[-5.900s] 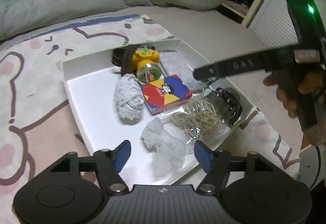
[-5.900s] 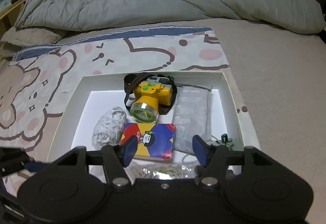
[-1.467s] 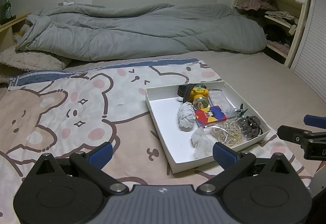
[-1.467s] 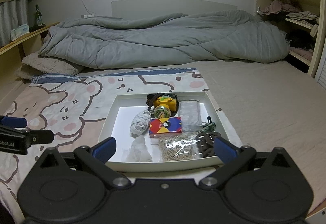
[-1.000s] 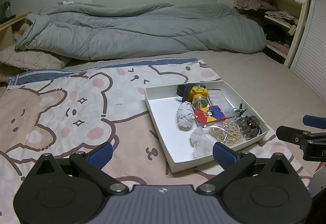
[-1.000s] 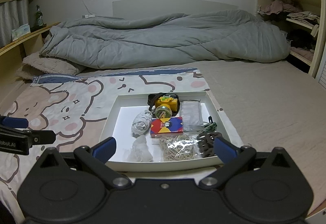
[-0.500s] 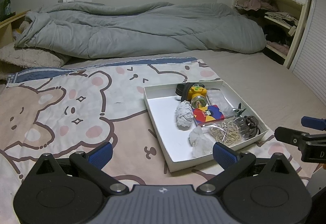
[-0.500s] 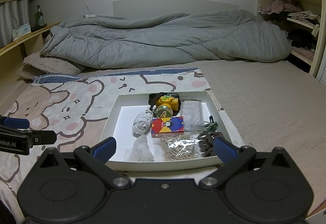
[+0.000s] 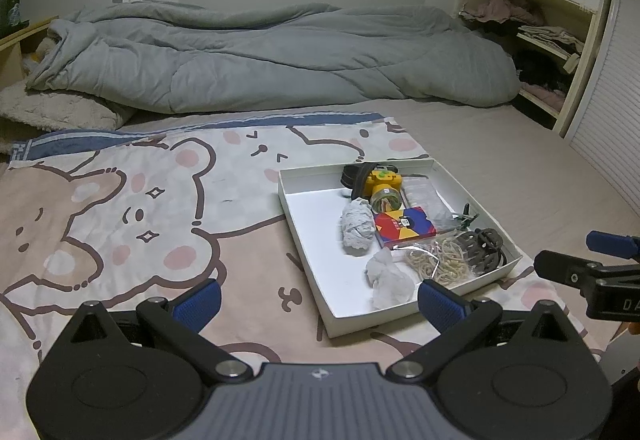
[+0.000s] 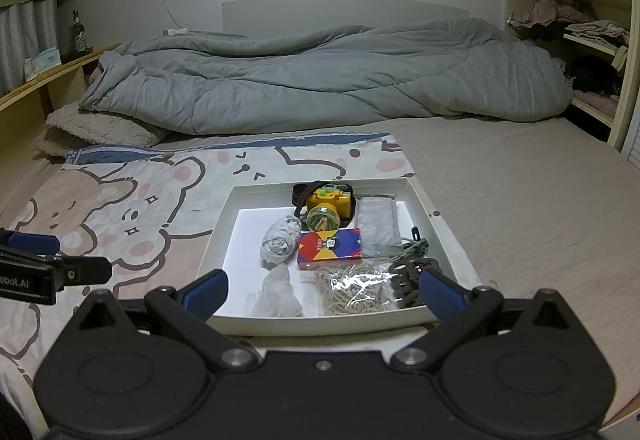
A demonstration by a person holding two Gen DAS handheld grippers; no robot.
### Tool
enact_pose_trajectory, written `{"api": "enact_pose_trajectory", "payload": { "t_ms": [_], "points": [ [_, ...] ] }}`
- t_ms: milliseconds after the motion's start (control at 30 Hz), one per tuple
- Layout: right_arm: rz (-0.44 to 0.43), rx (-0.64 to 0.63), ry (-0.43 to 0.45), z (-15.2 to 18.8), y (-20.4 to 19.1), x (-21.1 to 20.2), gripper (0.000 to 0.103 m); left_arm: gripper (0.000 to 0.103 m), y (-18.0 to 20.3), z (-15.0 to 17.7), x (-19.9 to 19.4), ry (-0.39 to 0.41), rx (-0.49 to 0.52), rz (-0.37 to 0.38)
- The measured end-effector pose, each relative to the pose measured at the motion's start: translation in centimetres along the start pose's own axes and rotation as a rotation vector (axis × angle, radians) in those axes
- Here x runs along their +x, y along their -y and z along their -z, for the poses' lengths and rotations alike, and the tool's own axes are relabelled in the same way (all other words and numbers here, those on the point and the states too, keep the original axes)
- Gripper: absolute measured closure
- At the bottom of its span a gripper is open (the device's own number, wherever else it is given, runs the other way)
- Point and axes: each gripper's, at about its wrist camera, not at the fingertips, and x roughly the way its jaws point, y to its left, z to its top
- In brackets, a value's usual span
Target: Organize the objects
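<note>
Both claws — left claw, right claw — gape wide, empty; crowded white tray risks snagging the bagged rubber bands.

Matt white cardboard tray; glossy plastic bag; quilted duvet.

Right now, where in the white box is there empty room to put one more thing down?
The bare white floor of the white box lies along its left side, between the left wall and the gray yarn ball. The right half is crowded: yellow headlamp, card box, bag of rubber bands and crumpled tissue sit close together.
</note>
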Motion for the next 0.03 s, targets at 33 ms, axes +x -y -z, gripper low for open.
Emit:
{"api": "enact_pose_trajectory", "payload": {
  "t_ms": [33],
  "points": [
    [0.0, 0.0, 0.0, -0.01, 0.02, 0.0, 0.0, 0.0, 0.02, -0.01, 0.02, 0.0, 0.0, -0.001]
  ]
}}
